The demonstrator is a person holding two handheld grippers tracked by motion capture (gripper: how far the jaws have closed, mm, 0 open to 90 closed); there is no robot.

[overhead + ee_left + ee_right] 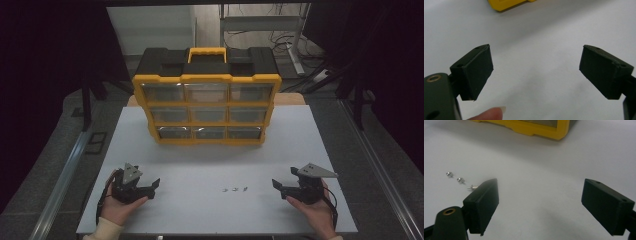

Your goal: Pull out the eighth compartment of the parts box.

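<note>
In the left gripper view the two black jaws stand wide apart with nothing but bare white surface between them; a fingertip (492, 113) shows at the bottom edge, just below the left-hand jaw. The right gripper view shows the same spread — jaws far open, gripping nothing, white surface between.

From the high view, the left gripper (154, 186) sits low over the near left part of the counter (210, 210), cradled in the left hand (120, 207), its jaws pointing inward toward the middle. The right gripper (278, 186) mirrors it on the near right, held in the right hand (315, 210), jaws also pointing inward. Each carries a grey three-cornered plate on top.

Between the two grippers, closer to the right one, three small screws (235, 190) lie in a short row on the white surface. In the right gripper view they appear just beyond the tip of the left-hand jaw — two bright heads and one lying on its side — near it but not touching.

Farther back on the counter stands a yellow and black organiser box (206, 102), upright, with a yellow handle on top and three rows of three clear drawers facing the person. All drawers look shut. It is well apart from both grippers and from the screws.
</note>
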